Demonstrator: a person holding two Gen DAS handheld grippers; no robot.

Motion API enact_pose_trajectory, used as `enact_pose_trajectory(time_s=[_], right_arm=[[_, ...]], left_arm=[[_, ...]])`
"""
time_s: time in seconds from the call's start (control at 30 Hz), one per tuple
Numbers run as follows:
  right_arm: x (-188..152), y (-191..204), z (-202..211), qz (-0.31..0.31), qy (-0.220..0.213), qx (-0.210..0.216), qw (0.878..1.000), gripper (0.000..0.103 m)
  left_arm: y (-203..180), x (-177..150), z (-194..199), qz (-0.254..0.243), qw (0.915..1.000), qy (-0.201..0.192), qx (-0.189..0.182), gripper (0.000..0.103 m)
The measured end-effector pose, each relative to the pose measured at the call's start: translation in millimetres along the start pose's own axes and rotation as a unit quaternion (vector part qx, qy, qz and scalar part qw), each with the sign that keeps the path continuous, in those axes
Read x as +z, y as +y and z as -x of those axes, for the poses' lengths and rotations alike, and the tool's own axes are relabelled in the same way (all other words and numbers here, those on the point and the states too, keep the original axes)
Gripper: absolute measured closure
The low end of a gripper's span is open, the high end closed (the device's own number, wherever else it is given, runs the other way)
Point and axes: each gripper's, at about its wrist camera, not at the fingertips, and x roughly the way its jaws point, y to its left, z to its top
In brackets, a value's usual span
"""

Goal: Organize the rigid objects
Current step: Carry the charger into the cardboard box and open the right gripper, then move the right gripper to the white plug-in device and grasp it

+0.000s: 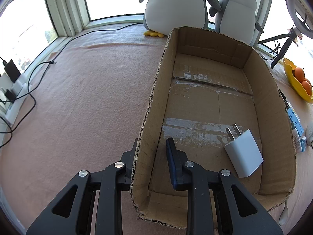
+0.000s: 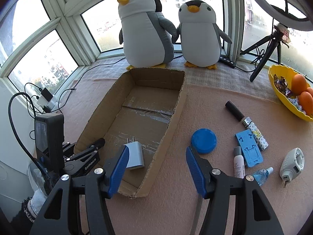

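- The left gripper (image 1: 151, 152) has its fingers spread apart, straddling the near left wall of the cardboard box (image 1: 156, 90) without clamping it: one finger outside, one inside.
- In the box, a white charger plug (image 1: 243, 152) lies on the floor near the near right corner, prongs pointing far.
- The right gripper (image 2: 156, 166) hangs released, fingers wide, above the box's near right wall and the pink cloth (image 2: 176, 205).
- Right of the box on the cloth lie a blue lid (image 2: 204, 141), a blue phone stand (image 2: 248, 147), a small white bottle (image 2: 239, 162), a patterned lighter (image 2: 255, 133), a black tube (image 2: 234, 110) and a white plug-in device (image 2: 292, 162).
- Far right, a yellow bowl (image 2: 281, 96) holds oranges.
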Motion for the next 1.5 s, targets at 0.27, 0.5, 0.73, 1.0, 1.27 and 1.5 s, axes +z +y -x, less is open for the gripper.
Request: enact_pose_trajectory(time_s=[0.27,0.5,0.73,1.0,1.27,1.5], right_arm=[[-8,-75,44,-0.068,-0.026,-0.050,0.996,0.047],[-11,-165,77,-0.154,-0.043,-0.114,0.980,0.047],[-22,-233,71,-0.212,-0.023,-0.139,0.967,0.047],[-36,-273,45,-0.278,0.018,-0.094,0.956,0.058],[-37,-290,28,-0.302,0.040,-0.069,0.950,0.067],[-36,-289,18,-0.295,0.056,-0.069,0.951,0.074]], left_arm=[[-1,0,0,-0.006,1.0000,0.001,0.003,0.079],[-2,0,0,-0.007,1.0000,0.002,0.004,0.079],[-1,0,0,-0.008,1.0000,0.003,0.004,0.079],[-2,0,0,-0.008,1.0000,0.003,0.006,0.079],[-3,0,0,-0.006,1.0000,0.002,0.007,0.079],[-3,0,0,-0.007,1.0000,0.002,0.007,0.079]])
